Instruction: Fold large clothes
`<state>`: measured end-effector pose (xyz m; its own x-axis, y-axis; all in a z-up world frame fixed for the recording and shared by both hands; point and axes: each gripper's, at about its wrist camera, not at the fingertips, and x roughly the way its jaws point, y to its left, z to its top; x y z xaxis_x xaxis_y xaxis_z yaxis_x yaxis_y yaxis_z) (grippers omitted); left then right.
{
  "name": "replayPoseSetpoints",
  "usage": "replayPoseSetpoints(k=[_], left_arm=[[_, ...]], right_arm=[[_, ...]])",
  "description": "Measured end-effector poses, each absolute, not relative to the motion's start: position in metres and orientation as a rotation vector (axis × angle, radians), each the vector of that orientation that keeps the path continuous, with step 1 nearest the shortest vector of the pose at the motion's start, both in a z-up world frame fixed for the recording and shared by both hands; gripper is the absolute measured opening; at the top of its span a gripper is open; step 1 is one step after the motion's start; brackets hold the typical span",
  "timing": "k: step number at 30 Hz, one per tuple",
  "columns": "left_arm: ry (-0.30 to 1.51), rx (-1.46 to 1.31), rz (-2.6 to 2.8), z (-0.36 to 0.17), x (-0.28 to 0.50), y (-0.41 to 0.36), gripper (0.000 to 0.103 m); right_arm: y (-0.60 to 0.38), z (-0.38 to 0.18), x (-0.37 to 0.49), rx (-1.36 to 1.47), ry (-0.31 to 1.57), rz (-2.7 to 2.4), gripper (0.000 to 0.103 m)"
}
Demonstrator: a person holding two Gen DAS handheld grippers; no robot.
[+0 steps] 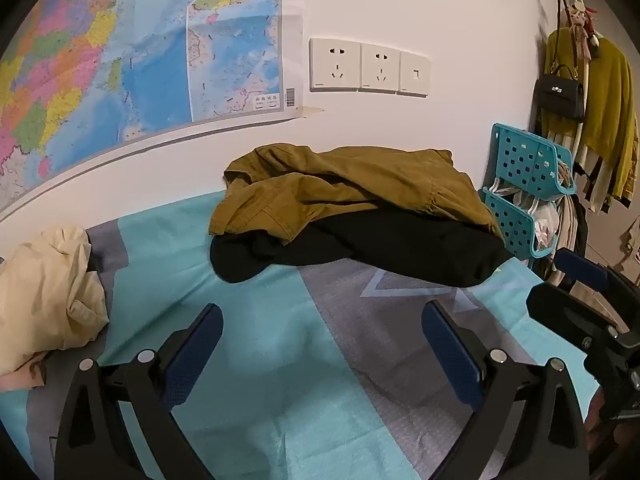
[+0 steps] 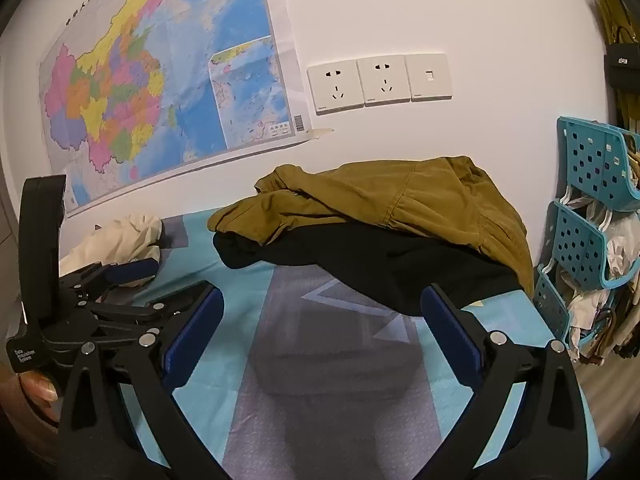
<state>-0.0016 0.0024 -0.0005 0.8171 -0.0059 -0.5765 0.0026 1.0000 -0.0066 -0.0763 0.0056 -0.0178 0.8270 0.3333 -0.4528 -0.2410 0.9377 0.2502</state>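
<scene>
A crumpled olive-brown cotton garment lies at the far side of the bed, close to the white wall, and it rests on top of a black garment whose edge spreads nearer on the turquoise and grey patterned bed sheet. At the far left of the sheet a cream-coloured cloth sits in a loose bundle, well apart from the two dark pieces. The left gripper, black with blue pads, hangs above the bare sheet with its fingers spread wide and nothing between them. The right gripper is also above the sheet, fingers wide and holding nothing, and its right finger is just in front of the black garment's near edge. On the wall are a large colourful map and a row of white wall sockets. To the right of the bed stands a turquoise plastic rack with holes, filled with white and pale items.
</scene>
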Motion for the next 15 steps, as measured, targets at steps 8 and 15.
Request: replayPoseSetpoints(k=[8, 15], left_arm=[[0.631, -0.003, -0.006, 0.000, 0.005, -0.001, 0.096], [0.624, -0.007, -0.013, 0.000, 0.009, 0.001, 0.096]], right_arm=[[-0.005, -0.007, -0.070, 0.203, 0.516, 0.317, 0.097], [-0.001, -0.014, -0.069, 0.190, 0.510, 0.317, 0.097]])
